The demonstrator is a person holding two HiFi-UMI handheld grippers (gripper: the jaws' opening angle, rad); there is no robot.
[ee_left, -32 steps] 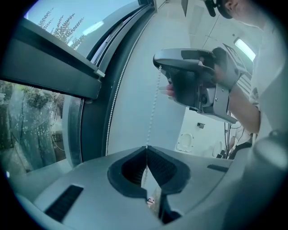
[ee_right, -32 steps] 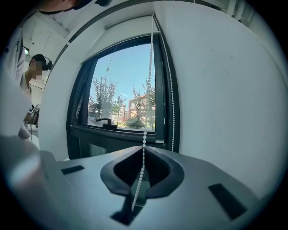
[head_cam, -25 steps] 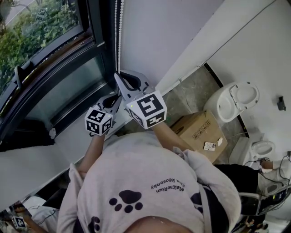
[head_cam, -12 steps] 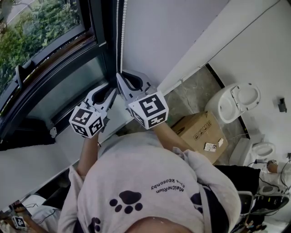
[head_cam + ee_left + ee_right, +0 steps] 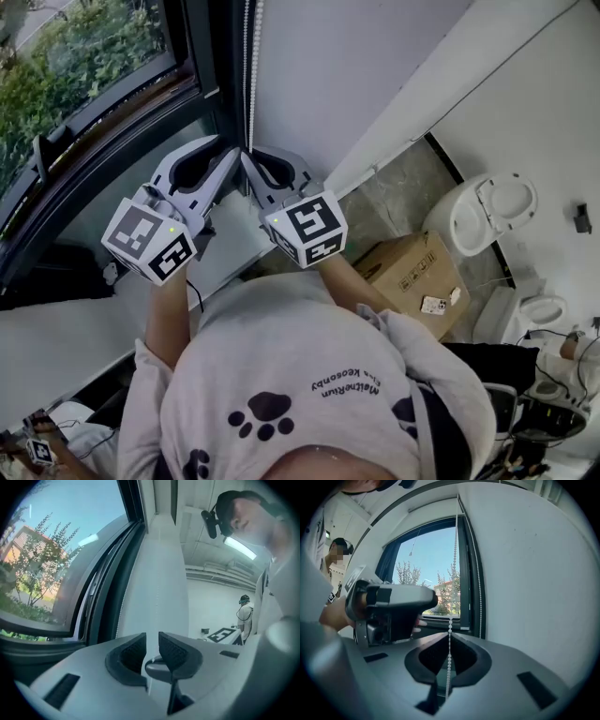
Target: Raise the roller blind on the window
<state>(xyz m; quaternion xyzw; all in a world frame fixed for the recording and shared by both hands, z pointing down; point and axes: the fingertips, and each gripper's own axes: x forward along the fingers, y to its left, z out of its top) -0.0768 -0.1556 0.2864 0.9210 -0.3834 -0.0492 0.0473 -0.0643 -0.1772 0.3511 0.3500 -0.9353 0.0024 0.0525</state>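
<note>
The roller blind's bead chain hangs down the right edge of the window frame, next to the white wall. The right gripper is clamped on the chain, jaws fully together, holding it in place. A second ago the left gripper was lower; it has climbed level with the right one. Its jaws have just opened and begun narrowing again, pressing on nothing. This looks like re-reaching for a higher grip before the next pull.
</note>
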